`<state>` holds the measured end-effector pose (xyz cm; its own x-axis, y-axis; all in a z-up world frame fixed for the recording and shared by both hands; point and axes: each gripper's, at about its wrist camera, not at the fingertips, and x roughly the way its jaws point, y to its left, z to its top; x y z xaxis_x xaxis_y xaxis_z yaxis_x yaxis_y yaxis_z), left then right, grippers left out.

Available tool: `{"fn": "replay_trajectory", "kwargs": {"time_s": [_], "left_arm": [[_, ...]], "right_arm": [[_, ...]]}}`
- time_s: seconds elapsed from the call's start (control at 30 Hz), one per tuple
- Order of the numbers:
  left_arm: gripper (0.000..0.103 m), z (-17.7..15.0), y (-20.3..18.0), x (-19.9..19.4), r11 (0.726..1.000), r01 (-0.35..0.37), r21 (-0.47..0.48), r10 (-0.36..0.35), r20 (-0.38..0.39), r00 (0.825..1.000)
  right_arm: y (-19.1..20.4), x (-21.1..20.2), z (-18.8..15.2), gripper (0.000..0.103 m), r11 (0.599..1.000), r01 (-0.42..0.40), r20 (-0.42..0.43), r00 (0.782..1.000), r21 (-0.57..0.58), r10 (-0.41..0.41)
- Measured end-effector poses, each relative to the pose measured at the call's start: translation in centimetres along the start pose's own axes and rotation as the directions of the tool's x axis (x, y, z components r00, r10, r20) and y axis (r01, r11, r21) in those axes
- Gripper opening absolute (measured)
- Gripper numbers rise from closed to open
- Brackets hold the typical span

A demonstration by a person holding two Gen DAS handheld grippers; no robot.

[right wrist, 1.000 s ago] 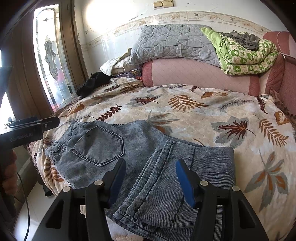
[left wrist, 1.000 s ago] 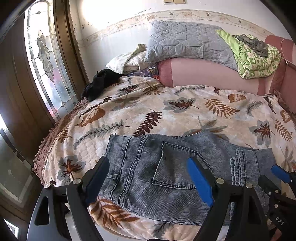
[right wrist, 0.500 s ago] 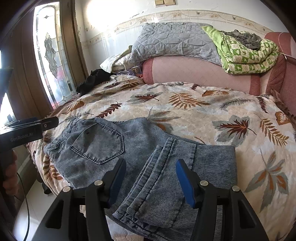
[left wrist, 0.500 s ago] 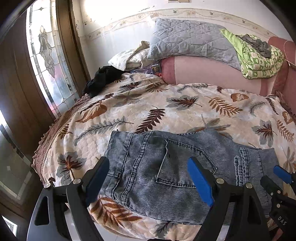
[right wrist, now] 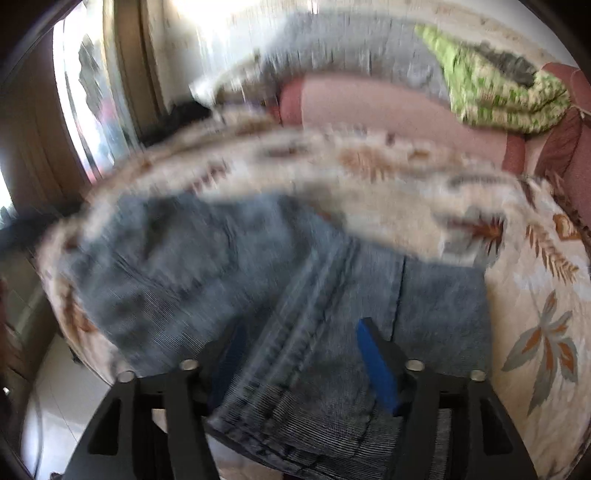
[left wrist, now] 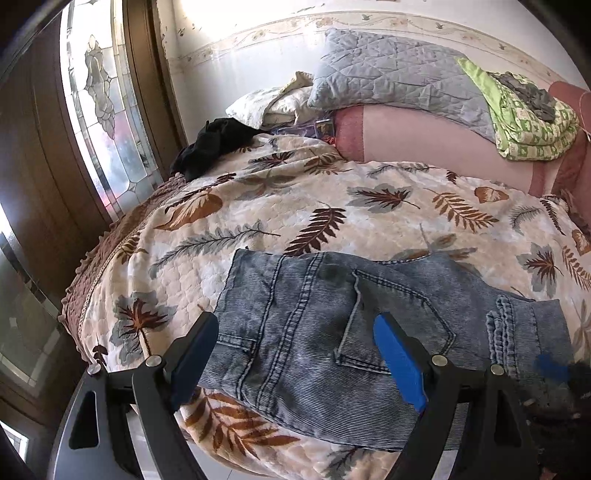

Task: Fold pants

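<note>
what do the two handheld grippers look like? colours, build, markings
Both match: the left gripper and right gripper have black plastic bodies with triangular cut-outs, silver pivot bolts on top, and two fingers faced with flat blue pads. No lettering is legible on either. The right wrist view is motion-blurred, so finer detail there can't be read. No cables or sleeves show.

A bed with a leaf-patterned quilt [left wrist: 295,206] stands beside a stained-glass window [left wrist: 99,122] in a dark wooden frame. Sunlight falls on the white wall [left wrist: 236,26].
</note>
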<state>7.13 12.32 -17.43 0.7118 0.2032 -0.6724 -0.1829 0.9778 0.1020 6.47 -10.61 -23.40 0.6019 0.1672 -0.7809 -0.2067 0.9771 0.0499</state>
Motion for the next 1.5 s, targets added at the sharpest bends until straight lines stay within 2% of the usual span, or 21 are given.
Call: {"fn": "replay_trajectory", "kwargs": {"time_s": [0.03, 0.07, 0.1, 0.3, 0.47, 0.53, 0.67, 0.77, 0.9, 1.03, 1.13, 1.23, 1.33, 1.4, 1.5], "left_arm": [[0.087, 0.0, 0.2, 0.1, 1.000, -0.001, -0.001, 0.001, -0.002, 1.000], [0.087, -0.1, 0.6, 0.5, 1.000, -0.003, -0.002, 0.003, -0.007, 1.000], [0.087, -0.1, 0.9, 0.7, 1.000, -0.003, -0.003, 0.003, -0.012, 1.000], [0.087, -0.7, 4.7, 2.6, 0.998, -0.070, -0.007, 0.069, -0.022, 0.997], [0.087, -1.1, 10.2, 5.1, 0.983, -0.182, 0.017, 0.183, -0.053, 0.982], [0.087, -1.4, 11.9, 5.9, 0.981, -0.193, 0.011, 0.193, -0.077, 0.978], [0.087, -2.6, 15.1, 7.3, 0.985, -0.167, -0.037, 0.159, -0.162, 0.974], [0.087, -3.9, 15.8, 7.0, 0.991, -0.112, -0.067, 0.099, -0.179, 0.979], [0.087, -5.1, 15.4, 6.7, 0.993, -0.049, -0.106, 0.027, -0.194, 0.981], [0.087, -5.1, 14.9, 6.5, 0.991, -0.022, -0.130, -0.002, -0.183, 0.983], [0.087, -5.1, 16.0, 4.6, 0.982, 0.016, -0.188, -0.041, -0.131, 0.991], [0.087, -4.8, 16.2, 3.6, 0.981, 0.047, -0.187, -0.065, -0.095, 0.993], [0.087, -4.3, 15.3, 4.6, 0.982, 0.078, -0.172, -0.104, -0.144, 0.984], [0.087, -4.3, 14.6, 5.4, 0.973, 0.136, -0.189, -0.169, -0.173, 0.970], [0.087, -4.2, 13.7, 6.9, 0.959, 0.177, -0.223, -0.222, -0.200, 0.954]], "right_arm": [[0.3, 1.8, -0.3, 0.069, 0.999, 0.032, -0.090, 0.995, -0.015, -0.034], [0.4, 2.3, -0.4, 0.071, 0.999, 0.045, -0.105, 0.993, -0.025, -0.047], [0.9, 1.8, -0.2, 0.071, 0.998, 0.054, -0.070, 0.996, -0.038, -0.057], [2.1, -0.7, 0.5, 0.071, 0.998, -0.039, 0.075, 0.996, -0.043, 0.043], [3.9, -1.3, 0.9, 0.071, 0.994, -0.090, 0.096, 0.991, -0.061, 0.095], [4.6, -1.1, 1.0, 0.071, 0.989, -0.144, 0.089, 0.985, -0.035, 0.146], [6.6, -0.3, 1.6, 0.071, 0.973, -0.232, 0.065, 0.971, 0.003, 0.231], [8.9, -0.6, 1.5, 0.071, 0.962, -0.272, 0.059, 0.960, -0.030, 0.273], [11.1, -1.3, 0.4, 0.071, 0.959, -0.257, 0.061, 0.962, -0.116, 0.266], [11.2, -1.7, -0.2, 0.071, 0.958, -0.256, 0.055, 0.963, -0.130, 0.265], [10.3, -2.2, -0.5, 0.071, 0.963, -0.243, 0.070, 0.965, -0.116, 0.252], [8.8, -2.5, -0.7, 0.071, 0.969, -0.237, 0.082, 0.967, -0.074, 0.243], [7.6, -2.2, -0.6, 0.071, 0.974, -0.223, 0.087, 0.970, -0.043, 0.226], [6.6, -2.3, -0.4, 0.071, 0.975, -0.220, 0.100, 0.970, -0.014, 0.221], [5.2, -3.0, -0.4, 0.071, 0.979, -0.203, 0.142, 0.970, 0.014, 0.199]]}}
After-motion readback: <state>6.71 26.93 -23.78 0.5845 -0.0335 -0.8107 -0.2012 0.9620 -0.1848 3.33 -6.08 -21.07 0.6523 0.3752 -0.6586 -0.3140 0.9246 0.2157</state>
